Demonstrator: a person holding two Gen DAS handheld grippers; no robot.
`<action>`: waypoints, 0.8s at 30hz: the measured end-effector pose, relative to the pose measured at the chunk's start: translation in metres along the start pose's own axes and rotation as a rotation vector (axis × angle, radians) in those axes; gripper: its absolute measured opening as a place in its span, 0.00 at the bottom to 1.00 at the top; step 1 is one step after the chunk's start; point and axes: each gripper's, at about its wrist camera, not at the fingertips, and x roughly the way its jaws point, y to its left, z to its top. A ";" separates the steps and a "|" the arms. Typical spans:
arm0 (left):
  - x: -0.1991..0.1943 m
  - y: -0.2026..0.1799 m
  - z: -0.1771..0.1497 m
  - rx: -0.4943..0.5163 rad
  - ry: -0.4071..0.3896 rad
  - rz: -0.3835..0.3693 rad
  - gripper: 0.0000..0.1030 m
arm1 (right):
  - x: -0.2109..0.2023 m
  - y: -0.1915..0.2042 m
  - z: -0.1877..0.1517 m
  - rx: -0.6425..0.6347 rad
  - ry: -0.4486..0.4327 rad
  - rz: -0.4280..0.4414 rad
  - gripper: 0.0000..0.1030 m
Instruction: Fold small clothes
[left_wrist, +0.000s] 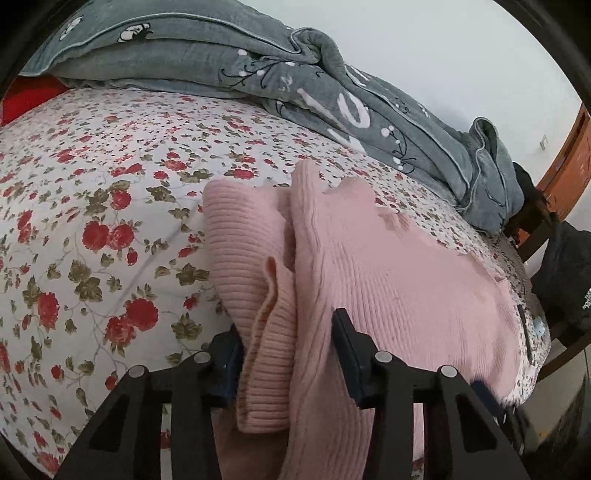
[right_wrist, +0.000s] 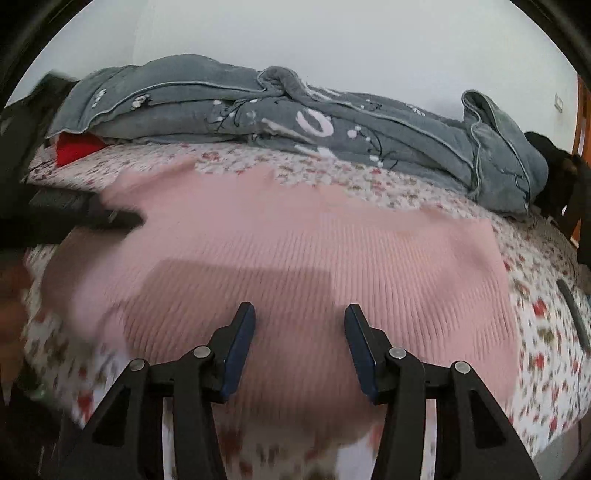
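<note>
Centrally, pink sweater (right_wrist: 295, 251) on floral bedsheet (left_wrist: 92, 184), left gripper (left_wrist: 288, 354) jaws spread around its ribbed sleeve (left_wrist: 266, 350), right gripper (right_wrist: 300, 347) jaws spread.

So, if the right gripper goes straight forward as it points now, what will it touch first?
Most likely the pink ribbed knit sweater spread on the floral bedsheet: the open right gripper points onto its surface. Depth is unclear, since the picture is blurred.
</note>
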 end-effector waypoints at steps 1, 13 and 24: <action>0.000 -0.001 0.000 -0.004 0.005 0.009 0.41 | -0.004 -0.002 -0.008 0.003 0.013 0.013 0.48; -0.034 -0.035 0.020 0.031 -0.013 0.072 0.22 | -0.059 -0.057 -0.031 0.108 -0.041 0.246 0.48; -0.060 -0.183 0.063 0.149 -0.003 0.033 0.21 | -0.082 -0.188 -0.013 0.291 -0.138 0.109 0.48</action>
